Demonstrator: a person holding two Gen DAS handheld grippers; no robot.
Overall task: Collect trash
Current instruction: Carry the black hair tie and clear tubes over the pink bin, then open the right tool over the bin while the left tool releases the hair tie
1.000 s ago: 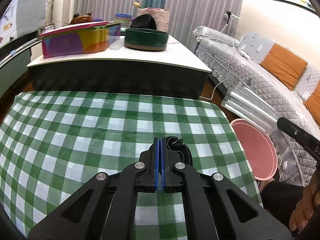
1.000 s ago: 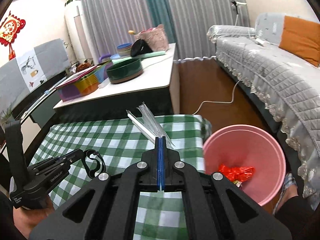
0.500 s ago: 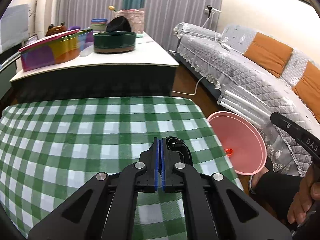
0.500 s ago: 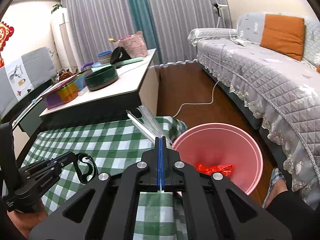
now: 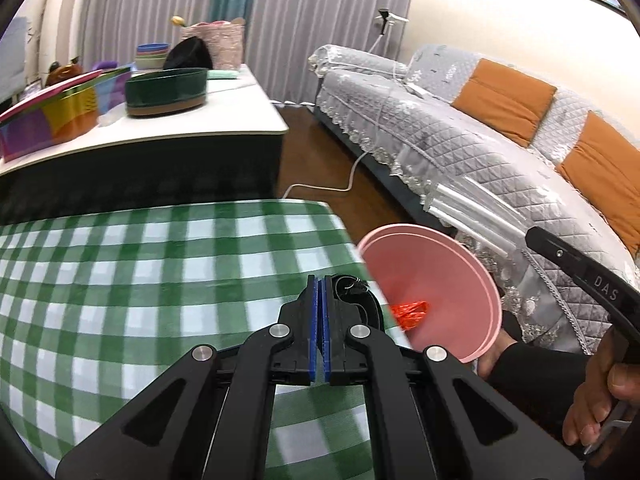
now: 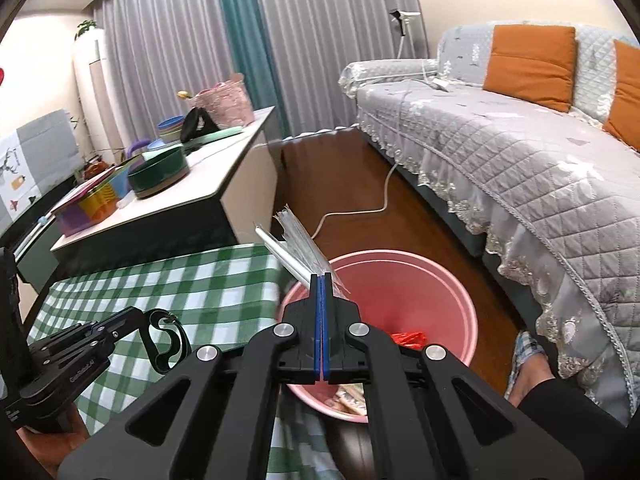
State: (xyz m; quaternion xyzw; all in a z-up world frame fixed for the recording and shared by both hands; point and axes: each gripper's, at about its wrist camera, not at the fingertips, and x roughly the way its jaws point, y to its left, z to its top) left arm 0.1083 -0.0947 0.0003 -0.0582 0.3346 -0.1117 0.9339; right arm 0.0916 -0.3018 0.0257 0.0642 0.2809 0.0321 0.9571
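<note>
Fingers [image 6: 316, 300] pressed on a clear straw wrapper [image 6: 298, 242], lower centre; released early, the pink bin [image 6: 460, 300] could be missed.

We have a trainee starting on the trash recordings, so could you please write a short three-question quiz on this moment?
1. True or false: the right tool is shut on a clear plastic wrapper.
2. What lies inside the pink bin? A) red crumpled wrapper B) green bowl C) orange cushion
3. Fill in: the left tool is shut and holds ____ over the green checked tablecloth.

Key: 1 true; 2 A, the red crumpled wrapper; 3 nothing.
</note>
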